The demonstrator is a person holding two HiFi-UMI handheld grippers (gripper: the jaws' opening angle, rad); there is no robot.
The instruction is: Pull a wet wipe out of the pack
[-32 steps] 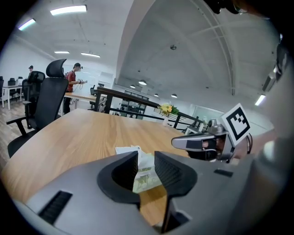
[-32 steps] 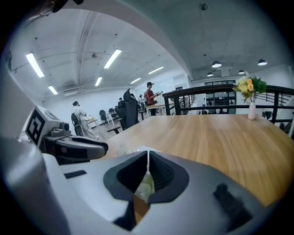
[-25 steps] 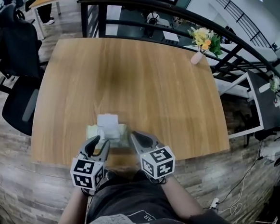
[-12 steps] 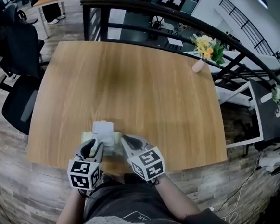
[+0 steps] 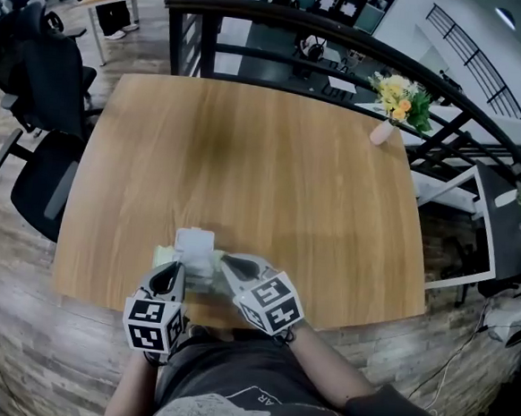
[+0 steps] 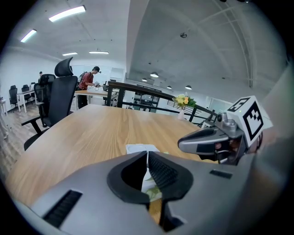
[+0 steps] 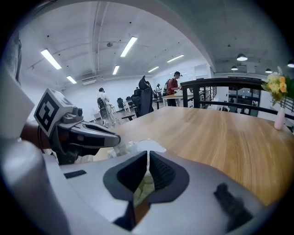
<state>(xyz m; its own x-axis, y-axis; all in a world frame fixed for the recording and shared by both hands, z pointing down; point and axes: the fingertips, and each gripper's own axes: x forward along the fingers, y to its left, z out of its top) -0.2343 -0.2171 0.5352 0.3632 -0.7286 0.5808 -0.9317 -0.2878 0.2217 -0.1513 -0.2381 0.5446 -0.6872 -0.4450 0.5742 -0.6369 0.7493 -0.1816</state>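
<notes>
A pale green wet wipe pack (image 5: 199,275) lies near the front edge of the wooden table (image 5: 246,157), its white lid (image 5: 194,240) flipped open. My left gripper (image 5: 173,275) sits at the pack's near left corner. Its jaws have just been closing and now pinch the pack's edge (image 6: 154,190). My right gripper (image 5: 225,263) reaches in from the right, shut, with its tips over the pack (image 7: 144,186) just short of the lid (image 7: 149,146). I see nothing clearly between its pads. Each gripper shows in the other's view: right gripper (image 6: 180,145), left gripper (image 7: 118,137).
A pink vase of flowers (image 5: 385,132) stands at the table's far right corner. A black railing (image 5: 302,22) runs behind the table. A black office chair (image 5: 45,96) stands off its left side. The pack lies close to the table's near edge.
The left jaws went from wide open around the pack's corner to closed on it. The right gripper moved left and down over the pack.
</notes>
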